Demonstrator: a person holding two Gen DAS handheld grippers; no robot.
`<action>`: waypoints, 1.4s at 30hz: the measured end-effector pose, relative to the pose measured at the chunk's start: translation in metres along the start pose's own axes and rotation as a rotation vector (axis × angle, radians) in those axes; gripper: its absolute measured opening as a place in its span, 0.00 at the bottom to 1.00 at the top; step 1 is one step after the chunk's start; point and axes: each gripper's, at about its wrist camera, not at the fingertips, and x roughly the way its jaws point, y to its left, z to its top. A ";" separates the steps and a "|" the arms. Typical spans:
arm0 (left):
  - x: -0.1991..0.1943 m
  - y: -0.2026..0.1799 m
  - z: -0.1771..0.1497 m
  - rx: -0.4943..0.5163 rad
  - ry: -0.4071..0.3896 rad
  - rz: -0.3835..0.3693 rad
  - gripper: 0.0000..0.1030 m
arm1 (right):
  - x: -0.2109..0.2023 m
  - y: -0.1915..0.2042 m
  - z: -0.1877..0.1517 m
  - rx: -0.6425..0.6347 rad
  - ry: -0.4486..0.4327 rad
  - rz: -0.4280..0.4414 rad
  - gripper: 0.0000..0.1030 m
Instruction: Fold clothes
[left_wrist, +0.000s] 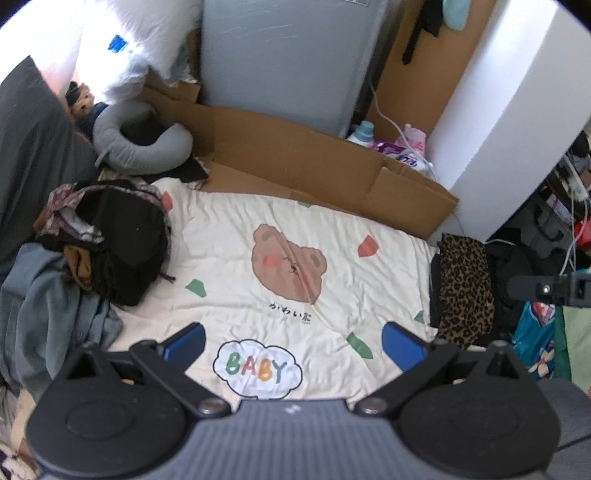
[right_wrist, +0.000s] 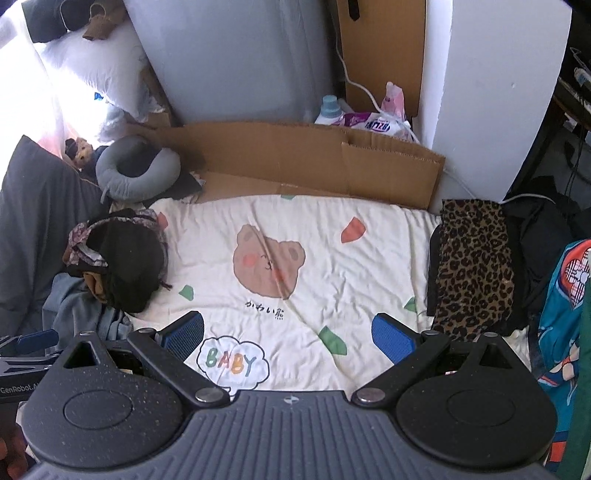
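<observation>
A heap of unfolded clothes (left_wrist: 110, 243) (right_wrist: 122, 262), mostly black with a patterned piece on top and a grey-blue garment beneath, lies at the left of a cream blanket (left_wrist: 229, 236) (right_wrist: 332, 266) printed with a bear and "BABY". A folded leopard-print garment (left_wrist: 463, 288) (right_wrist: 474, 262) rests on a black piece at the blanket's right edge. My left gripper (left_wrist: 293, 345) hovers open above the blanket's near part, holding nothing. My right gripper (right_wrist: 288, 334) is also open and empty over the same area. The right gripper's body shows at the right edge of the left wrist view.
Flattened cardboard (left_wrist: 295, 162) (right_wrist: 314, 162) stands behind the blanket, with a grey panel (right_wrist: 236, 55) and white wall (right_wrist: 491, 92) beyond. A grey neck pillow (left_wrist: 136, 140) (right_wrist: 136, 173) sits at the back left, a dark cushion (left_wrist: 33, 147) further left. Colourful fabric (right_wrist: 561, 314) hangs right.
</observation>
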 end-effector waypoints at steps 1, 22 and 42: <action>0.000 0.000 -0.002 -0.008 -0.006 0.002 1.00 | 0.000 -0.001 -0.002 0.007 -0.002 -0.001 0.98; 0.008 -0.017 -0.035 -0.081 -0.004 0.054 1.00 | -0.009 -0.016 -0.035 0.024 0.000 0.057 0.98; 0.009 -0.019 -0.040 -0.095 -0.005 0.143 0.99 | 0.016 -0.015 -0.040 -0.006 0.081 0.112 0.98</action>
